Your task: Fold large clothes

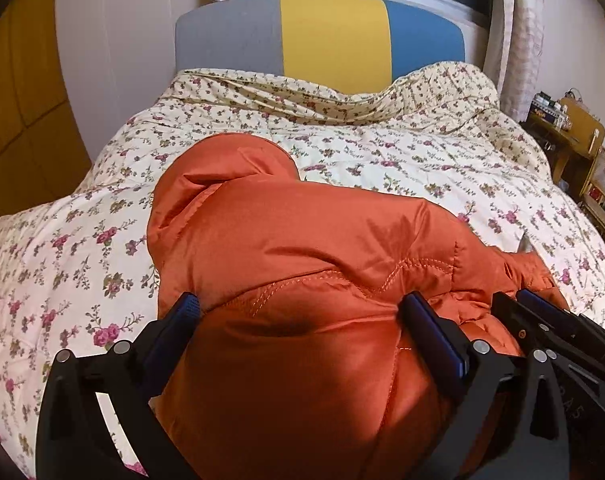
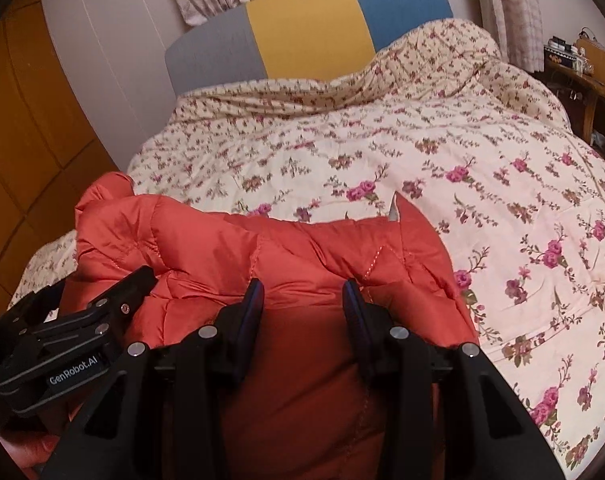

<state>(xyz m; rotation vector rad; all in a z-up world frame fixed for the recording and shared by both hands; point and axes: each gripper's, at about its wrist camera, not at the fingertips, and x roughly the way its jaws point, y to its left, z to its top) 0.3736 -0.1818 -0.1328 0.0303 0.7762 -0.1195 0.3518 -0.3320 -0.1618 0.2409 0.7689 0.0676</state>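
An orange padded jacket (image 1: 286,248) lies bunched on the floral quilt of a bed; its hood points toward the headboard. It also shows in the right wrist view (image 2: 286,256). My left gripper (image 1: 302,308) has its jaws wide apart with a thick fold of the jacket bulging between them. My right gripper (image 2: 302,292) stands close beside it to the right, jaws narrower, pressed on a fold of the jacket. The right gripper shows at the right edge of the left wrist view (image 1: 550,320); the left gripper shows at the left of the right wrist view (image 2: 82,320).
The floral quilt (image 1: 402,152) covers the bed, heaped near the grey, yellow and blue headboard (image 1: 334,40). A wooden cabinet (image 1: 18,100) stands at the left. A wooden desk with small items (image 1: 574,132) stands at the right. A curtained window is behind the headboard.
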